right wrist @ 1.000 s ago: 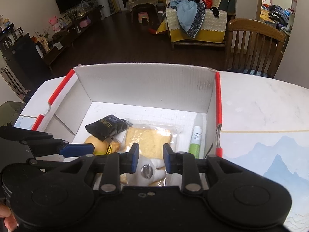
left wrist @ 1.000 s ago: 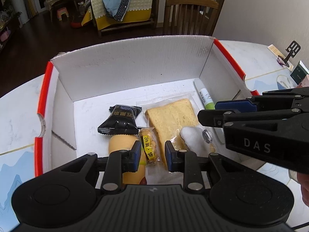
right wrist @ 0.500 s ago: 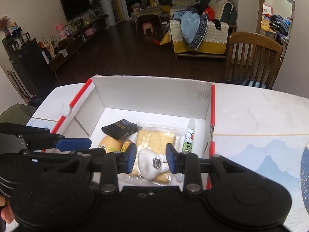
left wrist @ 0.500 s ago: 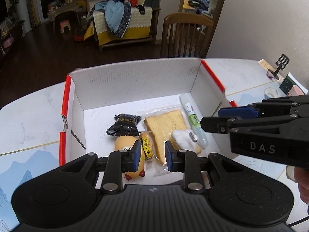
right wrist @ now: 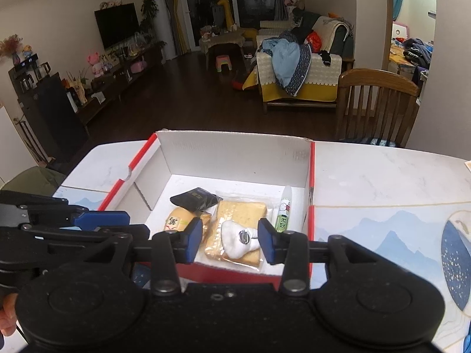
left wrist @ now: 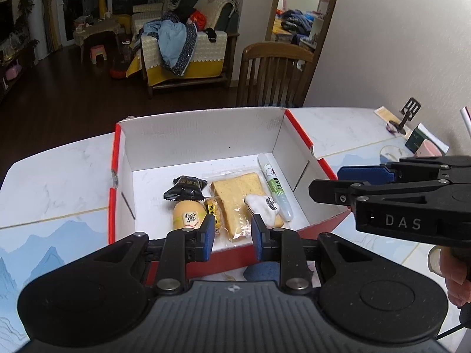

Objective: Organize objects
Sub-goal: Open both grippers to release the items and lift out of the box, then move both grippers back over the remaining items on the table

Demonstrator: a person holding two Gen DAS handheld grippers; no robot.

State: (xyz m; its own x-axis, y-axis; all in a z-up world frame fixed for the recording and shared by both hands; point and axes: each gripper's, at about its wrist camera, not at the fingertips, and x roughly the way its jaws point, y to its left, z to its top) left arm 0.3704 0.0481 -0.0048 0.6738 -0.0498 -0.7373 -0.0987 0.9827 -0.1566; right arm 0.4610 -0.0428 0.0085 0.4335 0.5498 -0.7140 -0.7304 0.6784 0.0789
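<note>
One glue stick [left wrist: 275, 185], cap twd box's far wall

Both wrist cameras look steeply down past their own fingers [left wrist: 206, 229] from close above the bench [left wrist: 53, 182], sharing the open box [left wrist: 194, 135] ahead.

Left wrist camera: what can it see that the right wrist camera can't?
Only the left wrist view shows the black stand and the green and pink things at the table's far right. Only the right wrist view shows the TV and the pink plush. Both show the red-and-white box, bread slice, white charm, glue stick and wooden chair.
</note>
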